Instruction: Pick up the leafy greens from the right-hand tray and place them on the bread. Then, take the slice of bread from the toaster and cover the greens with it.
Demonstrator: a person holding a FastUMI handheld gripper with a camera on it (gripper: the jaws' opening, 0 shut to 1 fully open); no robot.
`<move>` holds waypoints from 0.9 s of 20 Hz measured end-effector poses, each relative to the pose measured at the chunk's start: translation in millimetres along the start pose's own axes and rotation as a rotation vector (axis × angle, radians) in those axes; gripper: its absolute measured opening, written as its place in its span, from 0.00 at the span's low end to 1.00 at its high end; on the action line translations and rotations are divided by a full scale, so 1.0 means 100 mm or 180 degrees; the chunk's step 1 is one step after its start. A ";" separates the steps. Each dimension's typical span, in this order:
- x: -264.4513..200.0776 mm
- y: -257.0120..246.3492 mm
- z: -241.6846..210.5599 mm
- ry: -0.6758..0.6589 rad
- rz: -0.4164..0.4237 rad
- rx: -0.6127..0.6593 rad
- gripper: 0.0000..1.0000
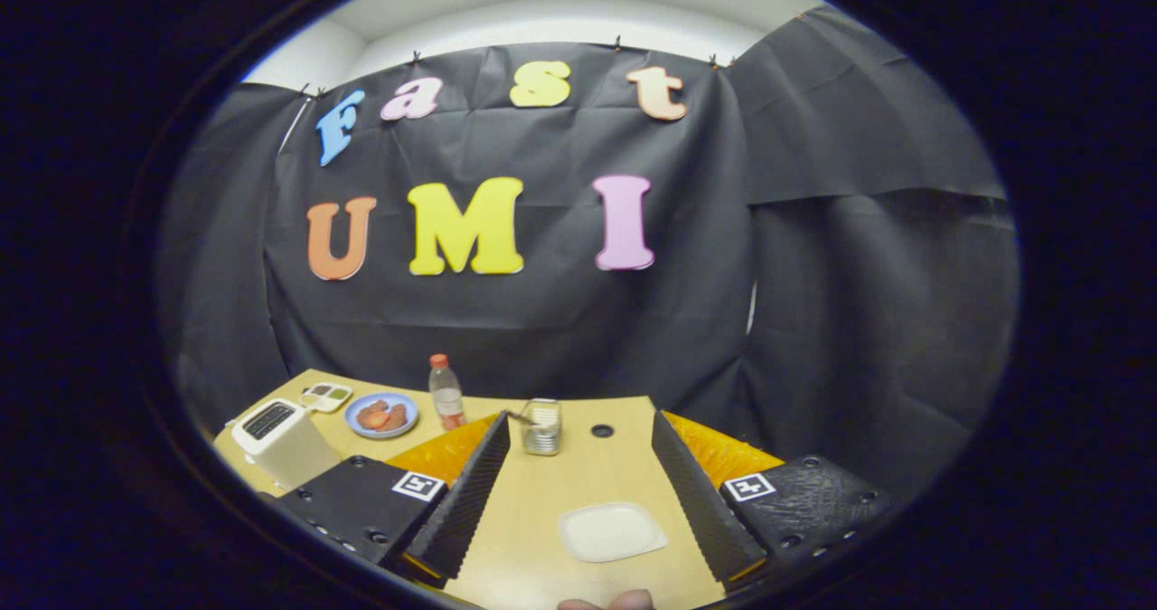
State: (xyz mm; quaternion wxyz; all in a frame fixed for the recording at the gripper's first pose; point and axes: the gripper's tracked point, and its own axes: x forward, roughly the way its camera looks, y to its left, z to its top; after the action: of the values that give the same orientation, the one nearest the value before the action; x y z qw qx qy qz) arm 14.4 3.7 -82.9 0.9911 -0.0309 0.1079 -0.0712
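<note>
My gripper [578, 422] is held above the wooden table [578, 474], open, with its fingers [470, 492] wide apart and nothing between them. On the table between the fingers lies a white square plate [613, 530] with nothing on it. Off to the left, beyond the left finger, a white toaster [280, 438] stands; its slots look dark and I cannot tell whether bread is in them. Behind it lies a small divided tray [325, 397] with pale greenish contents. Beside that tray, a blue plate [381, 414] holds reddish-brown pieces.
A clear bottle with a red cap [446, 391] stands behind the left fingertip. A small metal holder [542, 427] sits just ahead of the fingers, next to a round hole [602, 430] in the tabletop. A person's fingertip [624, 600] shows below the white plate.
</note>
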 end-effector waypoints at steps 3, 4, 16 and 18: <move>-0.31 -0.48 0.31 -0.0235 -0.0080 0.0075 0.95; -0.37 -0.59 0.36 -0.0261 -0.0100 0.0058 0.95; -0.71 -0.60 0.57 -0.0367 -0.0067 0.0101 0.95; -0.79 -0.50 0.73 -0.0498 -0.0047 0.0107 0.95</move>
State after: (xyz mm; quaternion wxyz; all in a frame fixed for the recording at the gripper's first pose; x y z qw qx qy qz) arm -52.4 -31.1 8.7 0.9964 -0.0206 0.0286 -0.0776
